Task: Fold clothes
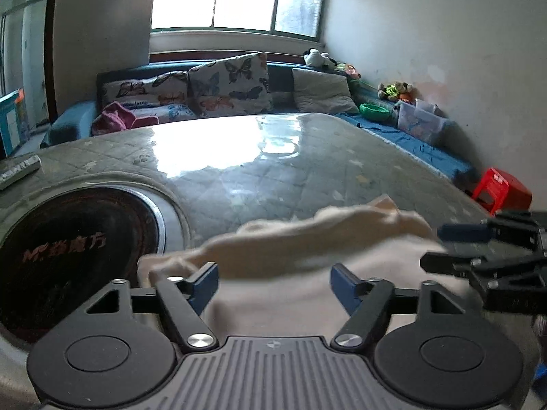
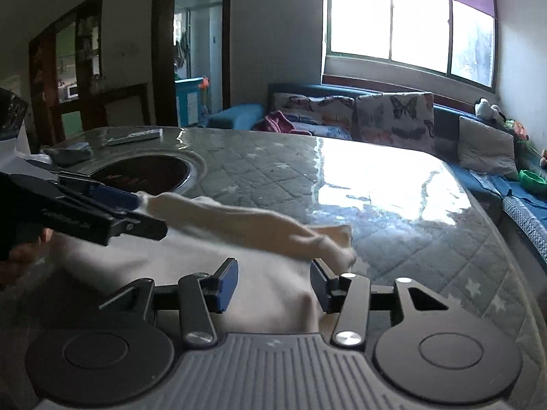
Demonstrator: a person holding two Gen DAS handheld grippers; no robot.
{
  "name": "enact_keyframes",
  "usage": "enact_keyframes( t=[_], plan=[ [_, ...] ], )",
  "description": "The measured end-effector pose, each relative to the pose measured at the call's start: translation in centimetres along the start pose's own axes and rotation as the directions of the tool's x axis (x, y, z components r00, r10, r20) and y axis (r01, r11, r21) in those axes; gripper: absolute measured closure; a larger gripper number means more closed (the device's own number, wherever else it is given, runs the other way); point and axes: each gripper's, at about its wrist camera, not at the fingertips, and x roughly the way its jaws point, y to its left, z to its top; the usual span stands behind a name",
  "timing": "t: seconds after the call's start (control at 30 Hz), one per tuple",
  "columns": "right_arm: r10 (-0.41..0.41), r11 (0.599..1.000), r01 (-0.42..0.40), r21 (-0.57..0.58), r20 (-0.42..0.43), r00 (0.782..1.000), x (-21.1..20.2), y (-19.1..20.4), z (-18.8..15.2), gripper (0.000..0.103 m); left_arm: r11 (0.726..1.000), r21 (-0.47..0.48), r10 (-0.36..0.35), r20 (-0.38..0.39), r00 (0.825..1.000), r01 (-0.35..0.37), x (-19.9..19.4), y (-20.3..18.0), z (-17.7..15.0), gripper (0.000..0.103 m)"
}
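Note:
A cream-white garment (image 1: 307, 259) lies bunched on the quilted table top (image 1: 259, 177), blurred by motion. My left gripper (image 1: 274, 282) is open, its blue pads wide apart just above the cloth's near part. My right gripper (image 2: 273, 285) is open too, over the cloth's right end (image 2: 266, 249). Each gripper shows in the other's view: the right one at the right edge (image 1: 441, 246), the left one at the left edge (image 2: 150, 215), both with fingers apart. A rolled fold of the garment (image 2: 239, 218) runs across between them.
A round dark burner (image 1: 68, 253) is set into the table at the left. A remote (image 2: 135, 136) and a grey cloth (image 2: 68, 153) lie at the far left. A sofa with butterfly cushions (image 1: 225, 85) stands behind, a red stool (image 1: 499, 188) at the right.

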Motion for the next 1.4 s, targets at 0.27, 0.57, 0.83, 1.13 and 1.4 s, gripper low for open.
enact_keyframes(
  t=[0.27, 0.57, 0.83, 1.13, 1.4],
  plan=[
    [-0.017, 1.000, 0.017, 0.016, -0.013, 1.000, 0.3, -0.2, -1.5, 0.032, 0.999, -0.004, 0.033, -0.011, 0.999, -0.033, -0.8, 0.0, -3.0, 0.019],
    [-0.005, 0.991, 0.010, 0.131, -0.042, 0.999, 1.0, -2.5, -1.8, 0.014, 0.997, -0.054, 0.049, 0.015, 0.999, -0.048, -2.2, 0.8, -2.9, 0.013],
    [0.001, 0.984, 0.010, 0.177, -0.063, 0.998, 1.3, -3.2, -1.9, 0.000, 0.984, -0.156, 0.081, -0.037, 0.996, -0.086, -2.7, 2.0, -2.9, 0.004],
    [0.010, 0.985, 0.003, 0.175, -0.072, 0.997, 1.5, -3.3, -1.8, 0.000, 0.971, -0.186, 0.133, -0.093, 0.987, -0.148, -2.4, 2.3, -2.8, 0.000],
    [0.016, 0.986, -0.003, 0.164, -0.076, 0.997, 1.6, -3.3, -1.8, 0.000, 0.960, -0.187, 0.186, -0.132, 0.974, -0.208, -2.4, 2.1, -2.5, 0.000]
  ],
)
